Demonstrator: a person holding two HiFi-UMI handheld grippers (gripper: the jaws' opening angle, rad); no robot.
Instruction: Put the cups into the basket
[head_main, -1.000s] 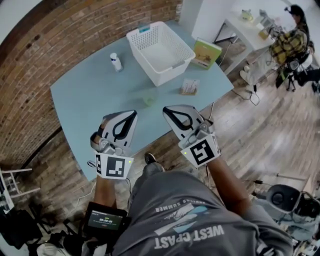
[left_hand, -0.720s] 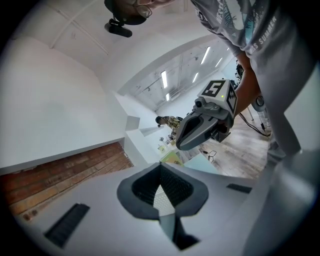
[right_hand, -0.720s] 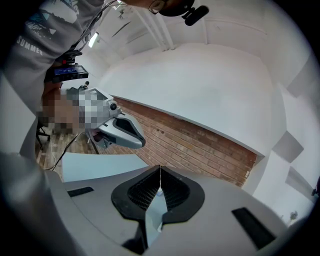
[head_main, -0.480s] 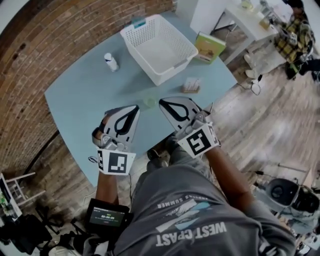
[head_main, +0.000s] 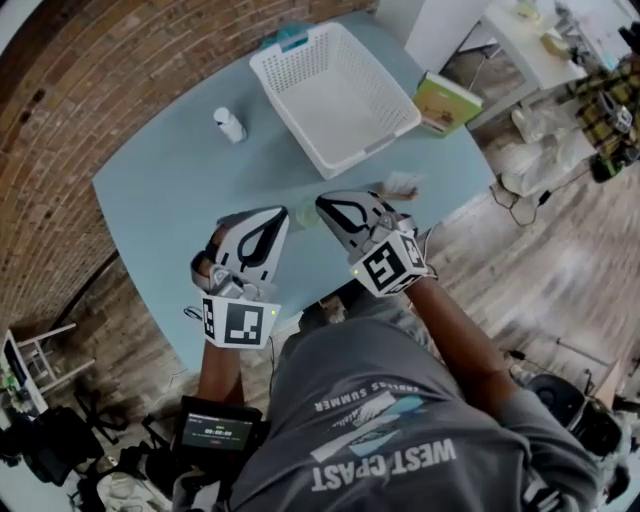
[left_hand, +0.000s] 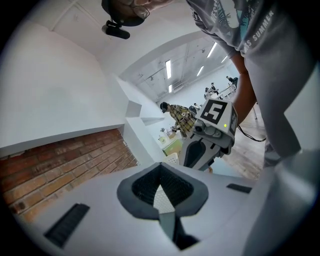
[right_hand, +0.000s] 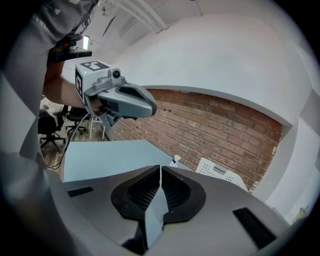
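The basket (head_main: 335, 95), white and mesh-sided, stands empty on the pale blue table (head_main: 170, 190), well ahead of both tools and closer to the right tool's line than the left's. A pale green cup (head_main: 304, 214) shows only as a sliver on the table in the gap between the two tool tips, so I cannot tell whether it is upright. The left tool (head_main: 278, 212) has its jaws together with nothing gripped; from its own camera the tips (left_hand: 160, 165) meet, with only a bit of mesh showing behind them. The right tool (head_main: 322, 203) is closed too, its pads meeting along a thin seam (right_hand: 160, 167), and it holds nothing. The two tools hang side by side over the near edge of the table, tips near each other but apart. A small white bottle (head_main: 229, 124) stands ahead of the left tool, off to its left. A blurred pale object (head_main: 402, 183) lies just beside the right tool on its outer side, and a green box (head_main: 447, 102) sits beyond that, right of the basket.
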